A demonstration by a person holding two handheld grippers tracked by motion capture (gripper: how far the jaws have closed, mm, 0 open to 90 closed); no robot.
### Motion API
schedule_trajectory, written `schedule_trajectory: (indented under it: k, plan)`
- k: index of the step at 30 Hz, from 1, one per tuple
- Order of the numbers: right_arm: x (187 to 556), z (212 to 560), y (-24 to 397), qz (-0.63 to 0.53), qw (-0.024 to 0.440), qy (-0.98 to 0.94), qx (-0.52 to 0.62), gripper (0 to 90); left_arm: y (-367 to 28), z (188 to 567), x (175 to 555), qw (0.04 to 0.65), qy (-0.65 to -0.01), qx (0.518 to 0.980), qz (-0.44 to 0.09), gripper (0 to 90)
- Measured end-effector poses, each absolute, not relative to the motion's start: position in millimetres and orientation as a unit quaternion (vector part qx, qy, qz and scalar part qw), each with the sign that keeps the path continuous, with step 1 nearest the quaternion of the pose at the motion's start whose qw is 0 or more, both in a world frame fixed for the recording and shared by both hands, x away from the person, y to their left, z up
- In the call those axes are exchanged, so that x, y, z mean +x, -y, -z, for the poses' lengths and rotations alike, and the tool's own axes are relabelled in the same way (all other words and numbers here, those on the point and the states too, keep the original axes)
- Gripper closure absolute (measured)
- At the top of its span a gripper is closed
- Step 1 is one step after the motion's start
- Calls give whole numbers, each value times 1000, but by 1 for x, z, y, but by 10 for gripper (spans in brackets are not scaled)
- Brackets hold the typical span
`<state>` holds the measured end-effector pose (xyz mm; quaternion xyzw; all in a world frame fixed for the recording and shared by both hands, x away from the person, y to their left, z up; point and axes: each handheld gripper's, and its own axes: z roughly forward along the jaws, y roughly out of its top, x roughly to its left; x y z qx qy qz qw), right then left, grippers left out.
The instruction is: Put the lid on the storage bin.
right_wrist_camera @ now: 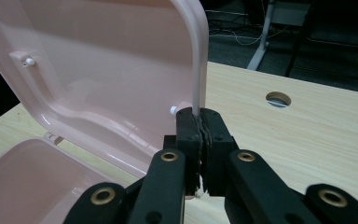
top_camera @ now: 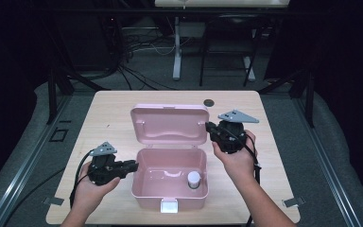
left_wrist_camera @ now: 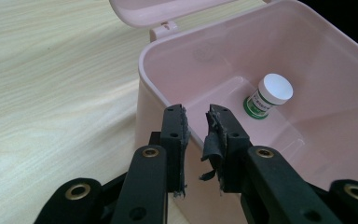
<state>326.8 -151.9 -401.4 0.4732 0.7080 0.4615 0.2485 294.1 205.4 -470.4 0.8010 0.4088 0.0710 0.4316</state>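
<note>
Each bare forearm ends in a hand around a black tool: the left tool (top_camera: 131, 165) and the right tool (top_camera: 209, 126). A grey three-cornered plate sits on top of each, and a black cable trails back from each body. The jaws are black, blocky links with brass-ringed pivot holes. Their dark pads (left_wrist_camera: 213, 135) are frayed and torn at the edges.

A lab: dark curtains, floor cables (top_camera: 137, 52), a lone wooden table (top_camera: 108, 109).

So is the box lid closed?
No, the lid stands open behind the box, with the right gripper shut on its edge.
</note>
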Motion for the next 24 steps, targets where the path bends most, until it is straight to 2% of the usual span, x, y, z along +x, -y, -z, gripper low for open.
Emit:
schedule_trajectory:
  k: [24]
  plan:
    - [319, 403, 154, -469, 247, -707, 469, 869, -210, 453, 311, 453, -400, 788, -119, 668]
